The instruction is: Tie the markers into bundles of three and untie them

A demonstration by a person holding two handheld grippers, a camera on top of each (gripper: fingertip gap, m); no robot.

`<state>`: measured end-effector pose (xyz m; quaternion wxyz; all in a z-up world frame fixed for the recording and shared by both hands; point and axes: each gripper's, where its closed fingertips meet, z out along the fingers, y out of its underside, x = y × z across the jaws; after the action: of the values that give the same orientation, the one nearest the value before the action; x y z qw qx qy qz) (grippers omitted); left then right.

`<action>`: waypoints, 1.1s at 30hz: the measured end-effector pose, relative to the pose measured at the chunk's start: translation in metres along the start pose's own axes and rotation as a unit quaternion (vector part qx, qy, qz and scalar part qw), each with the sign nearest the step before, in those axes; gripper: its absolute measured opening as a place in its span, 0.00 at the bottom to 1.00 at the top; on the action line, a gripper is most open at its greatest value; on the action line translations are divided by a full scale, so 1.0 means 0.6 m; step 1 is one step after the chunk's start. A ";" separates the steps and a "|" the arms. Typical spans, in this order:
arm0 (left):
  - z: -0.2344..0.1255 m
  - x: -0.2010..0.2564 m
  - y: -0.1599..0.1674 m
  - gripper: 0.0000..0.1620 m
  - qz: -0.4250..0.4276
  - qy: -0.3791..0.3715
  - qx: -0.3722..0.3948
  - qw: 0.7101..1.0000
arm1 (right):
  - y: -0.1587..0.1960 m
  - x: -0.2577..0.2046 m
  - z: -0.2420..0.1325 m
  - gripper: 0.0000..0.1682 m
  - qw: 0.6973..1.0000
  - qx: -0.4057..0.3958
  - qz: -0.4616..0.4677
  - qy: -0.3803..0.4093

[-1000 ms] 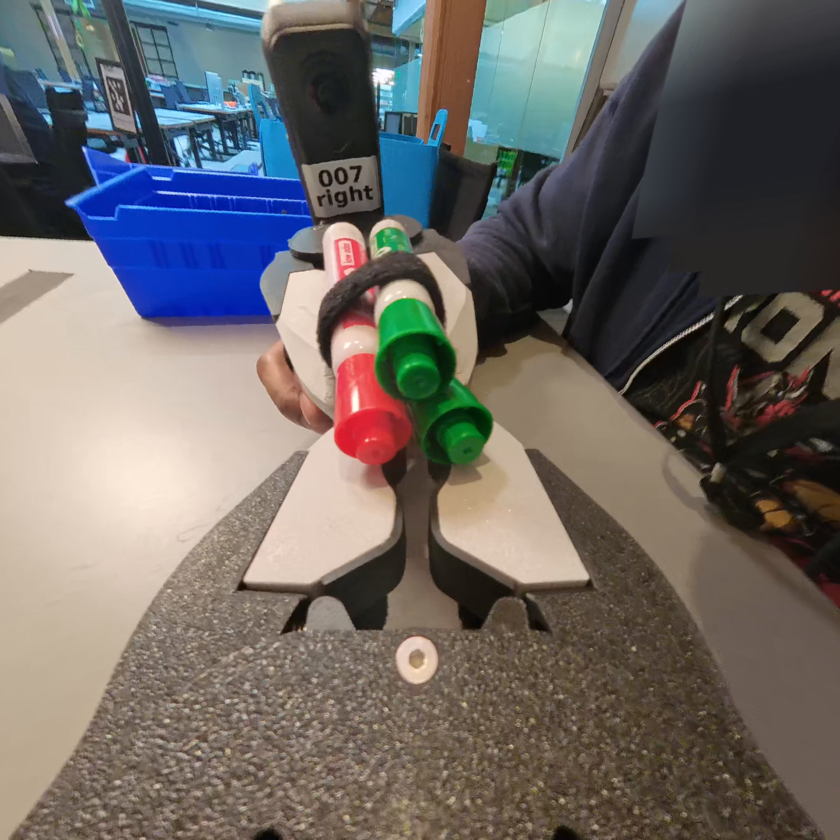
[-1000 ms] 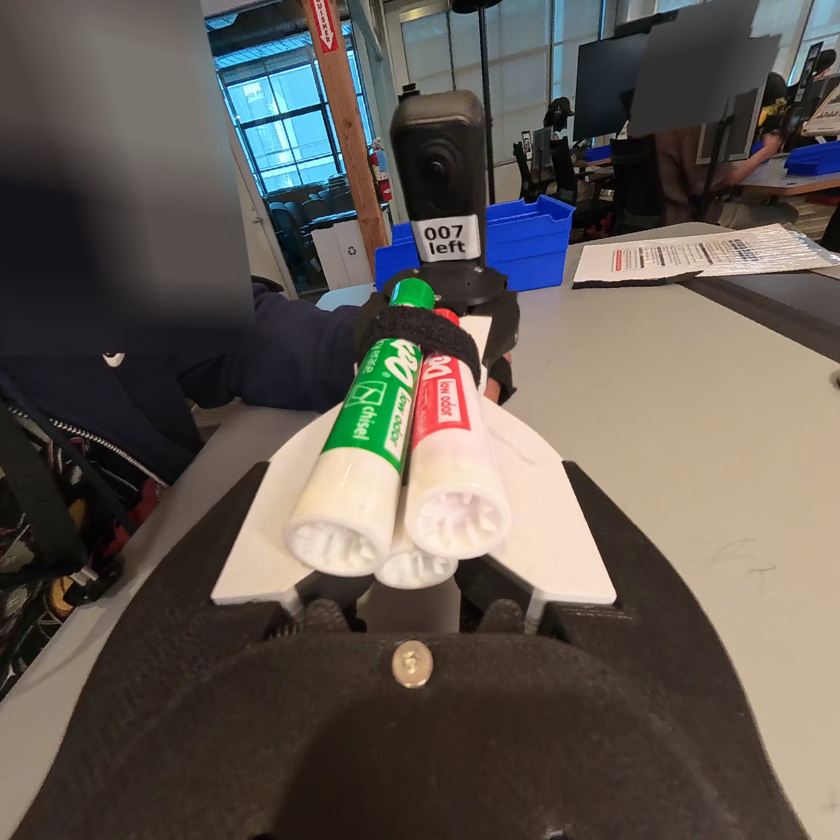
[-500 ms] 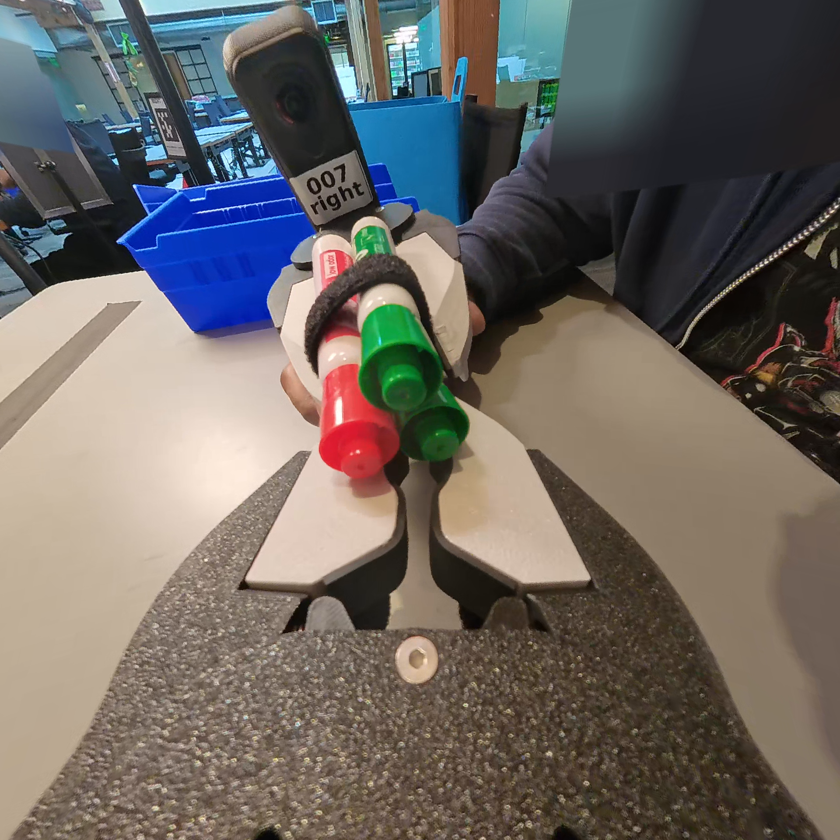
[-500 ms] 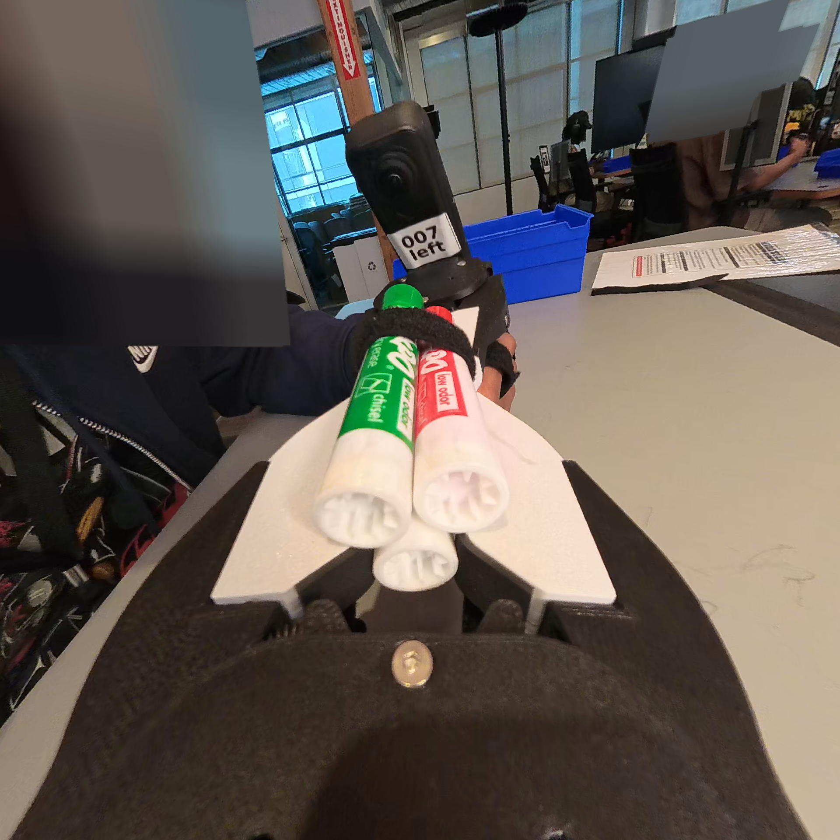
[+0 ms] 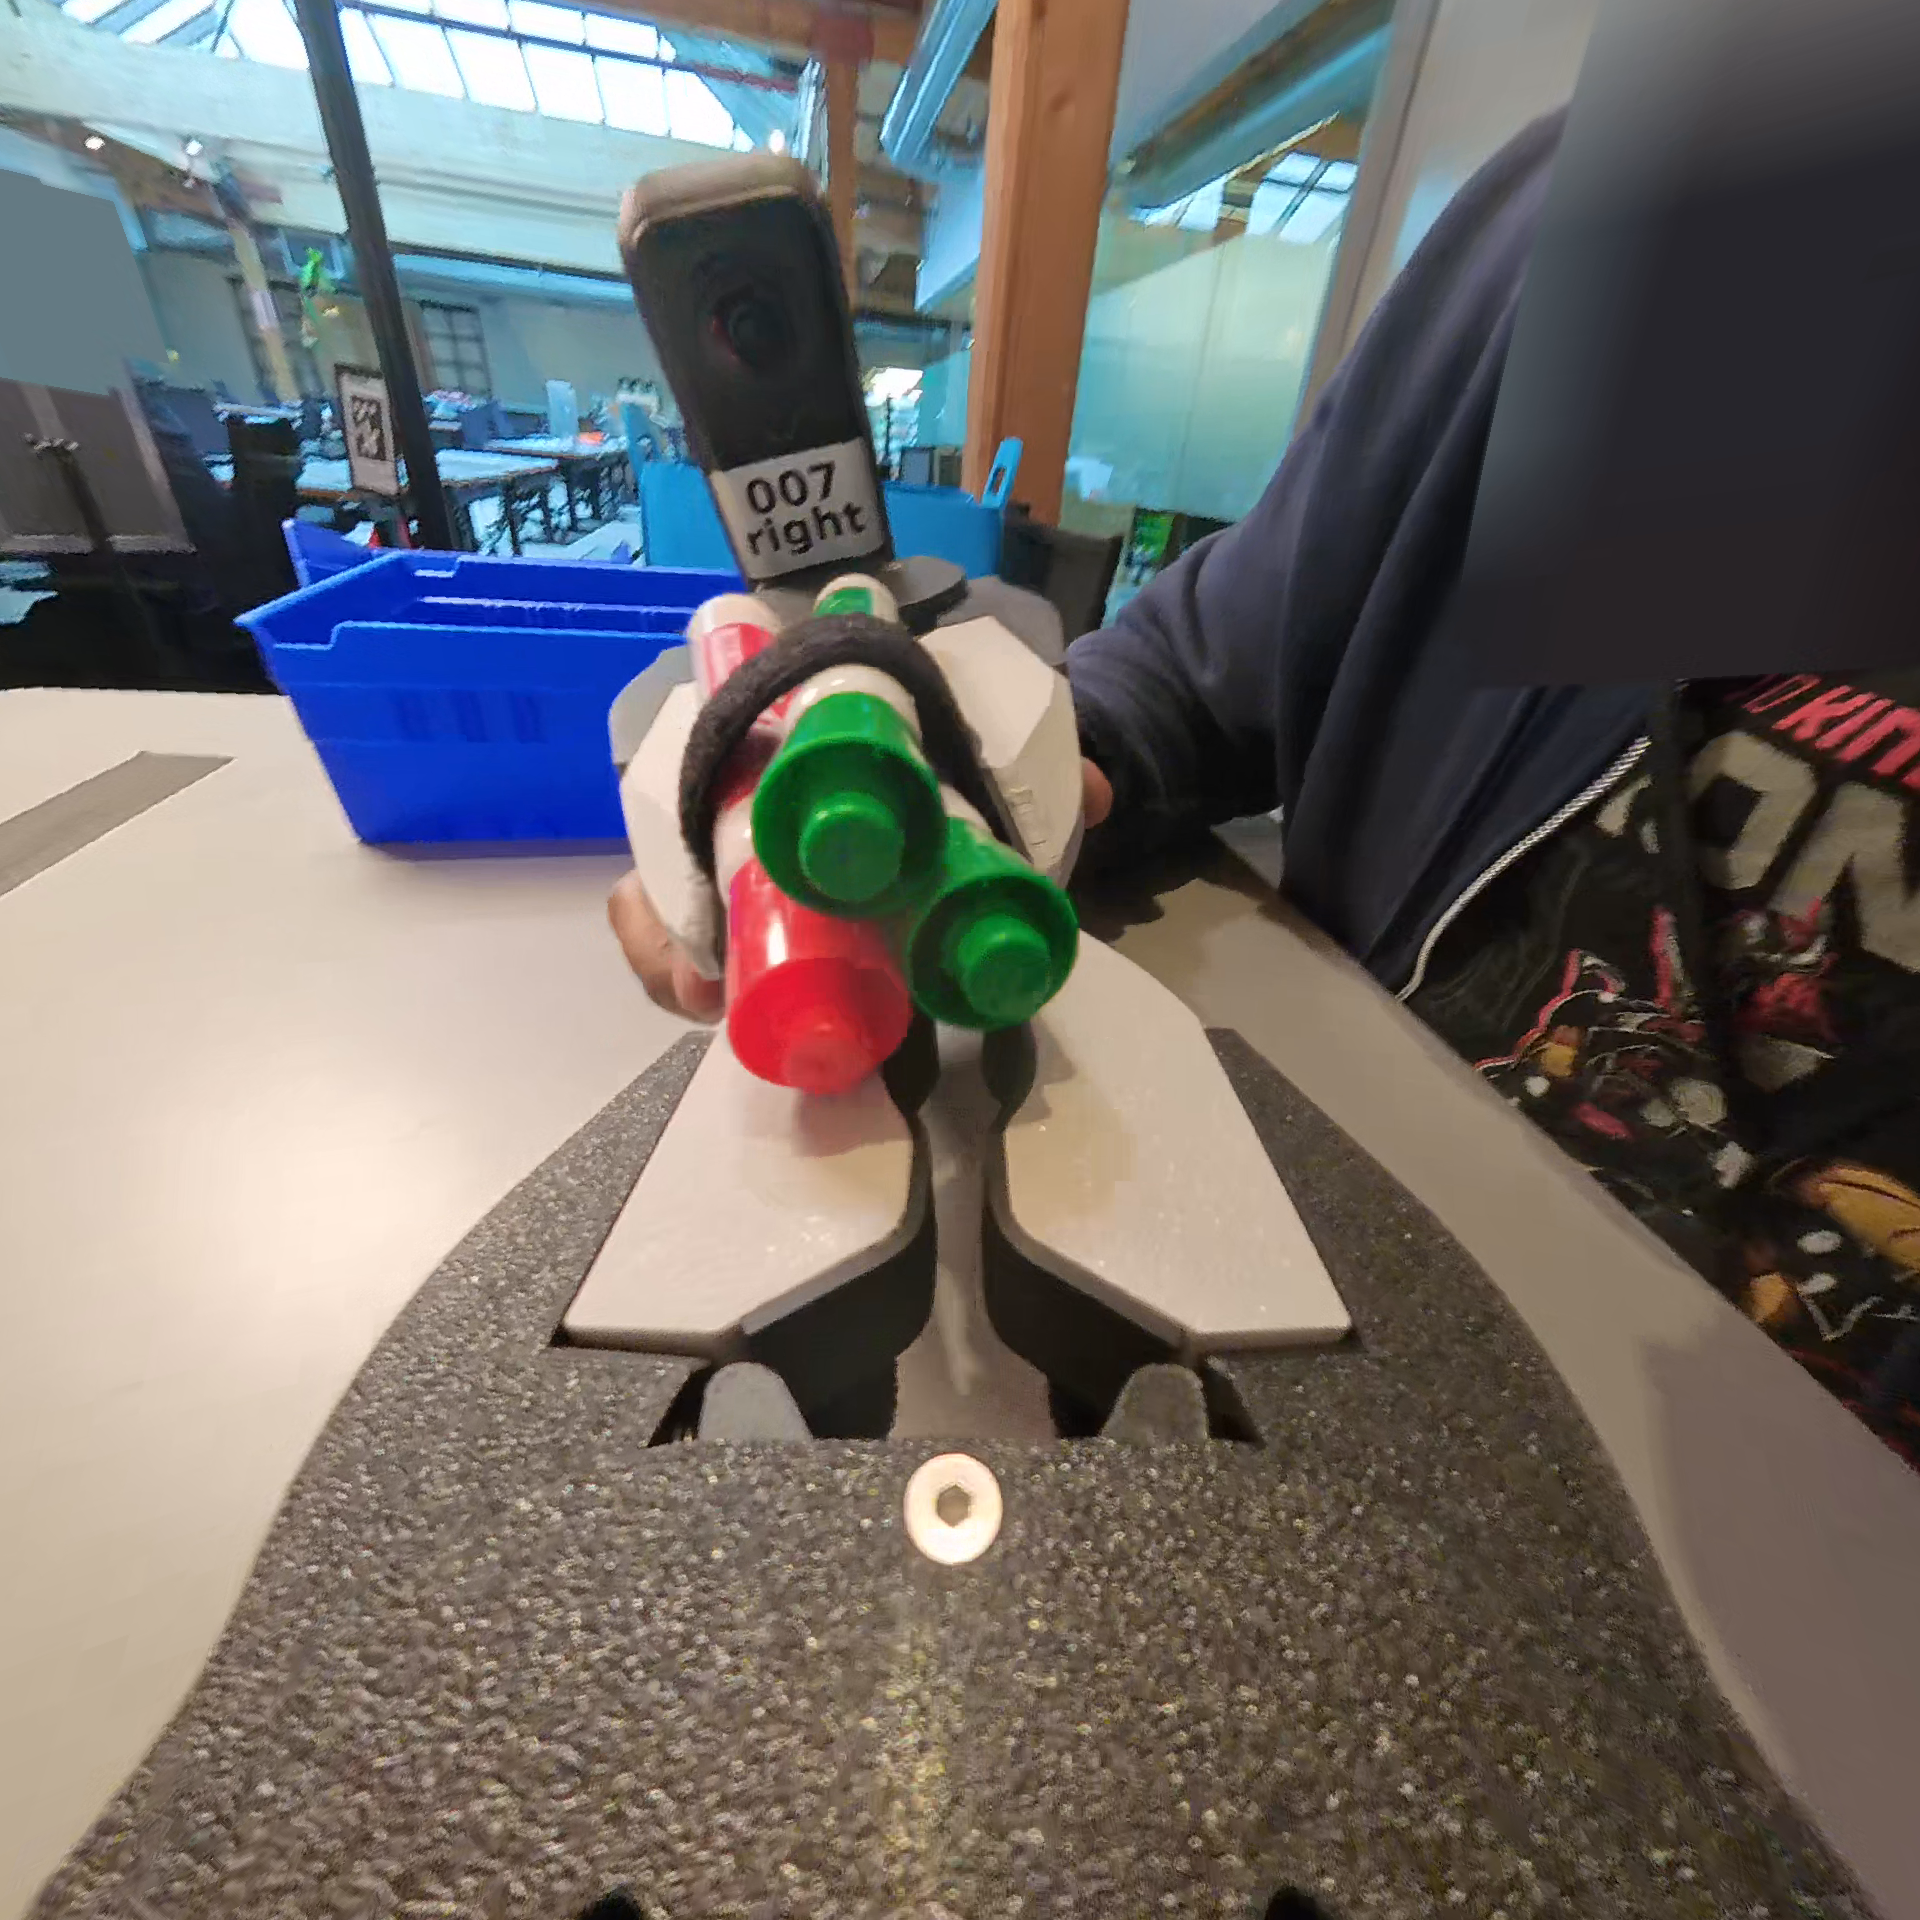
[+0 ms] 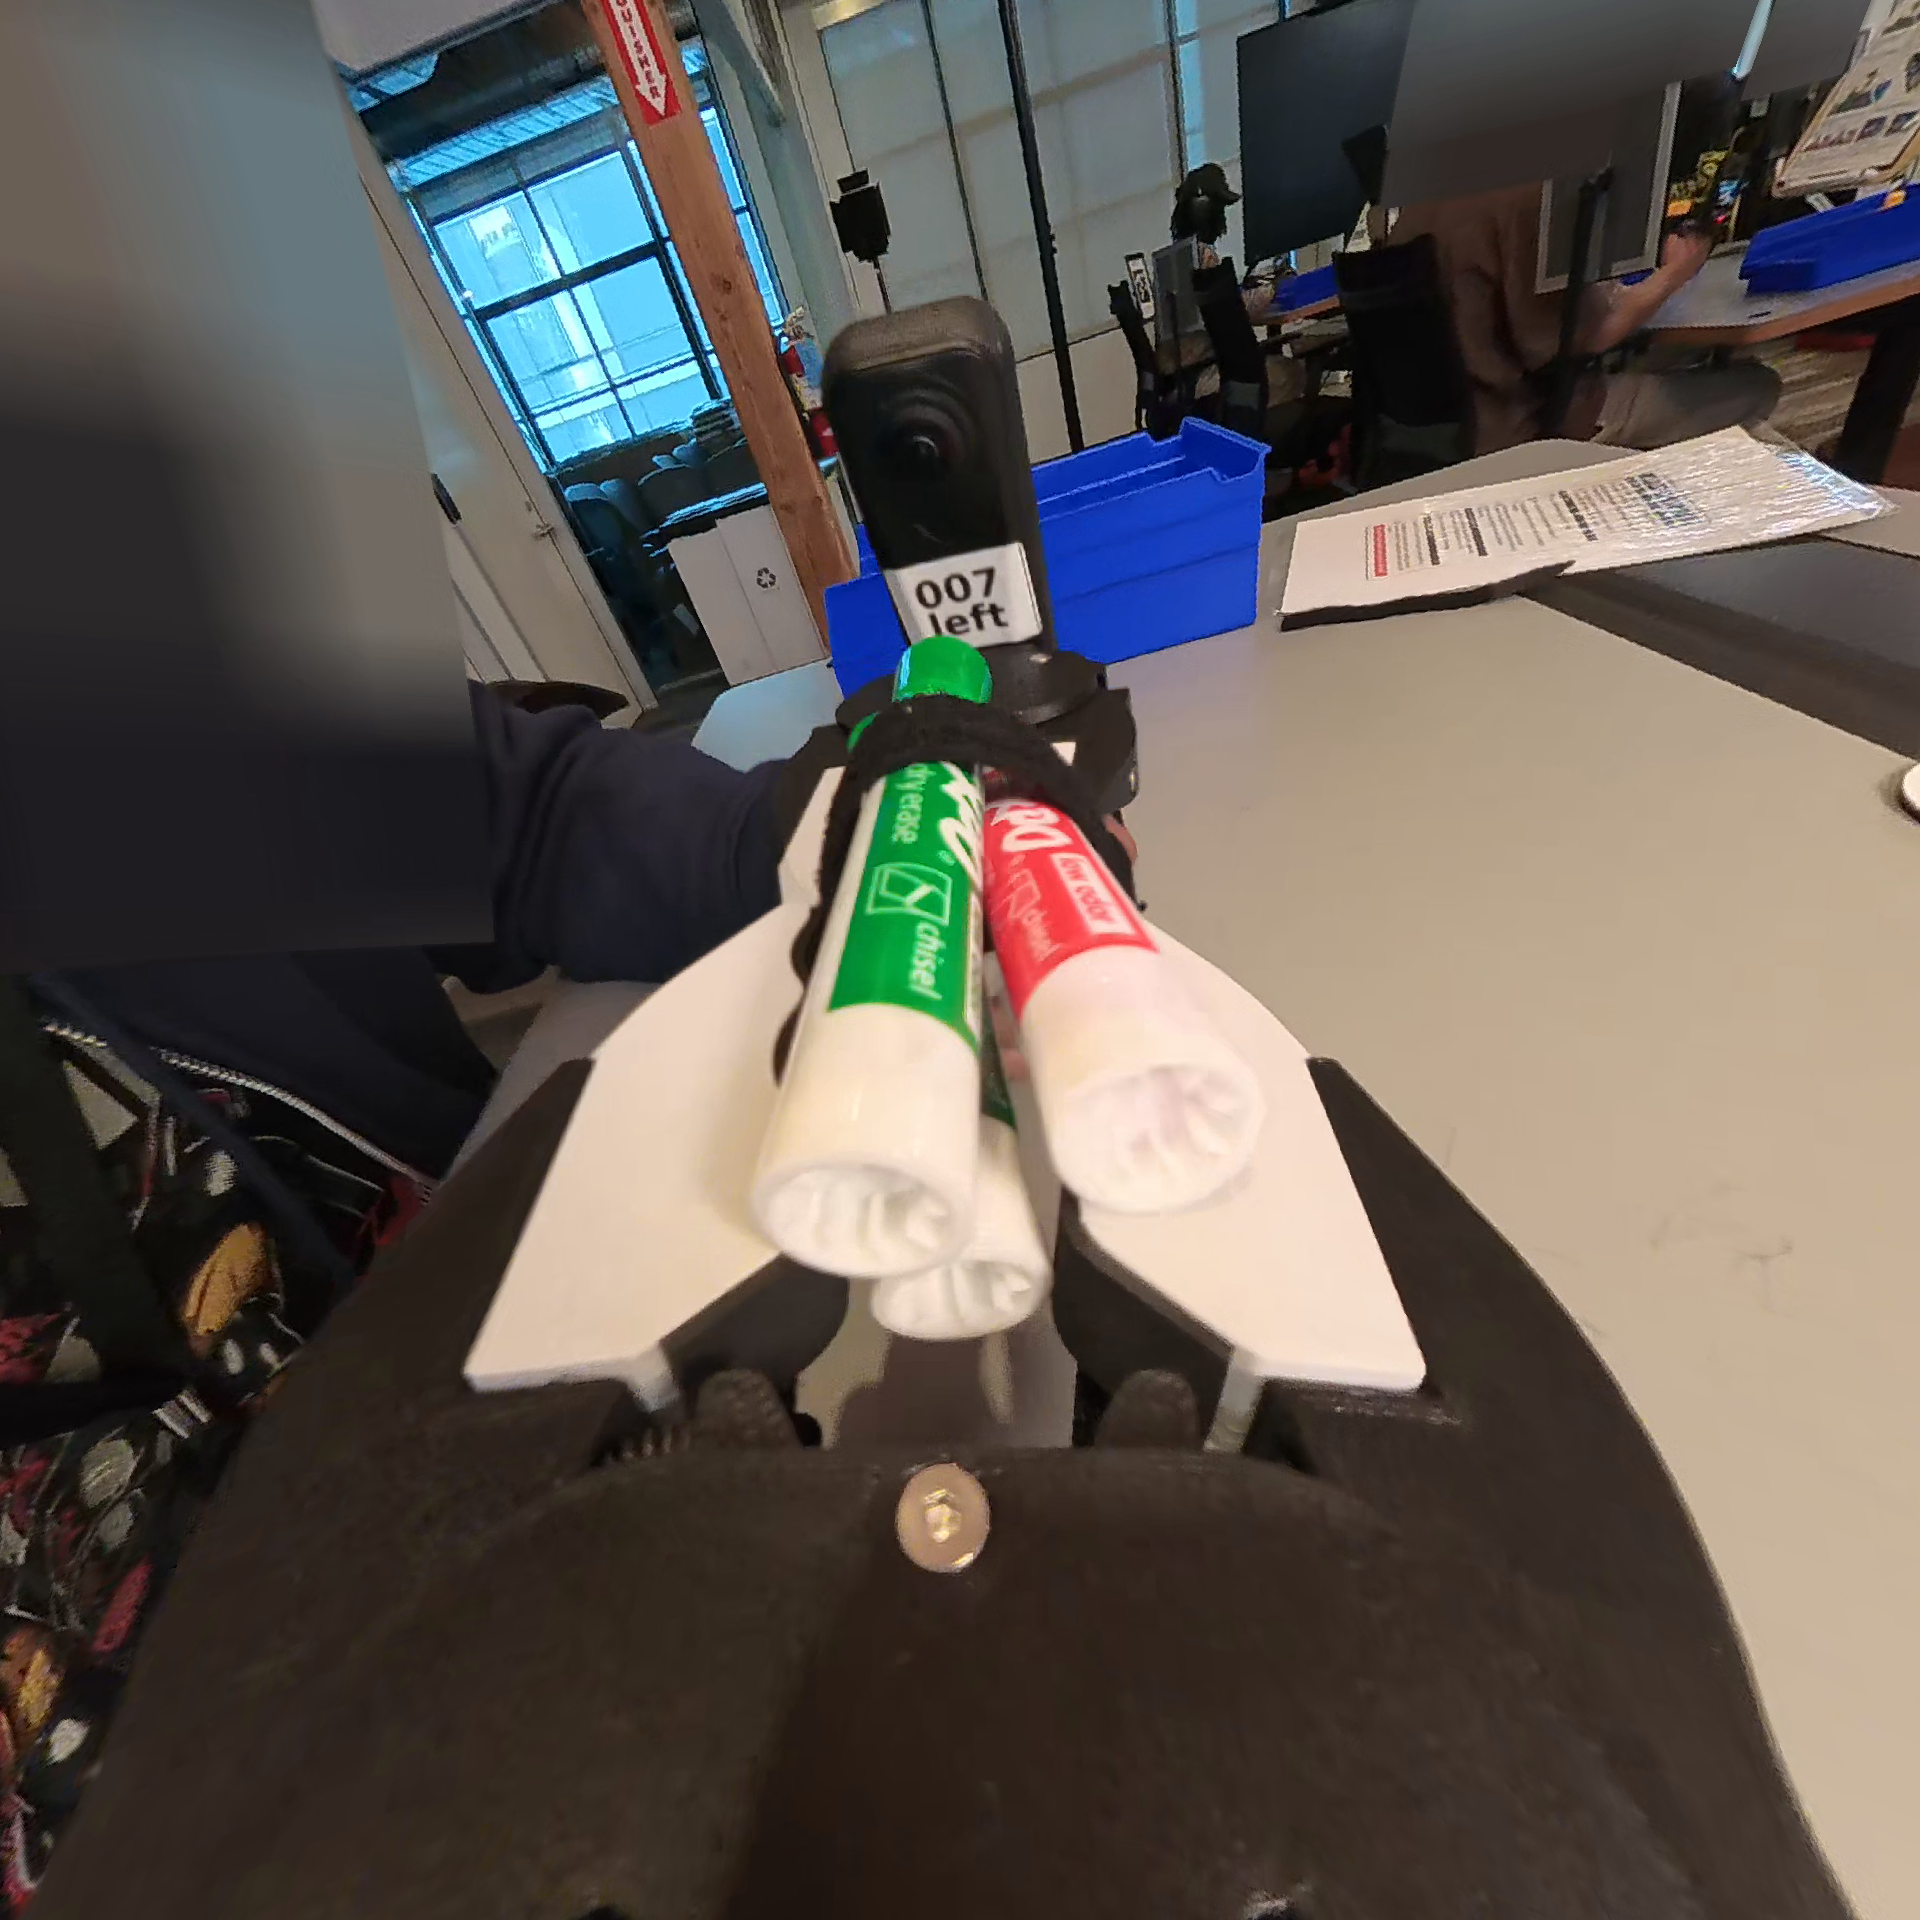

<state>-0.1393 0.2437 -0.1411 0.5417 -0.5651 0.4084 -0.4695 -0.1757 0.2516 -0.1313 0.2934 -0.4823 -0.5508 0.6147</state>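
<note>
Holding: three markers bunched together hang in the air between the two grippers, above the grey table [image 5: 260, 1039].
Bundle: two green markers and one red marker, ringed by a black hair tie [image 5: 831, 649] near the capped half.
Left gripper [image 5: 951, 1049]: its two pale fingers stand close together with only a narrow slot between them; the capped ends of the bundle sit at their tips, hiding them, so whether they pinch a marker or the tie I cannot tell.
Upper green cap [image 5: 847, 826]: faces the left camera, riding highest in the bunch.
Lower green cap [image 5: 987, 940]: sits just beside and below it, toward the person's side.
Red cap [image 5: 816, 1003]: lowest, resting against the top of the left gripper's finger.
Right gripper [image 6: 966, 1226]: its white fingers are spread part way, and the lowest marker's white butt end [image 6: 961, 1288] lies in the gap between them; the fingers appear to press on it from both sides.
Green marker [image 6: 883, 1029]: lies on top of the right gripper's fingers, butt end toward the right camera.
Red marker [image 6: 1101, 1018]: lies beside it, splayed slightly outward.
Hair tie, from the right view [image 6: 966, 743]: wrapped around the far end, just before the left gripper's body.
Blue bin [image 5: 468, 717]: stands on the table behind the grippers.
Papers [image 6: 1558, 530]: lie farther off on the table.
</note>
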 end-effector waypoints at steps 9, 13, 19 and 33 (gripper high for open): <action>0.002 0.022 0.006 0.02 -0.023 0.043 -0.013 0.999 | 0.006 -0.020 0.003 0.23 0.999 -0.007 0.003 -0.036; 0.001 0.022 0.013 0.02 -0.039 0.042 -0.036 0.998 | 0.009 -0.021 0.003 0.23 0.999 -0.002 -0.012 -0.034; 0.004 0.015 0.016 0.02 -0.078 0.033 -0.036 0.996 | 0.010 -0.011 -0.002 0.22 1.000 0.008 -0.014 -0.025; 0.008 0.007 0.031 0.07 0.008 -0.015 -0.073 0.997 | 0.014 0.000 -0.011 0.22 1.000 0.001 -0.014 -0.020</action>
<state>-0.1329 0.2393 -0.1590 0.5086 -0.6073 0.4375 -0.4256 -0.1684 0.2522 -0.1386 0.2913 -0.4623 -0.5628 0.6202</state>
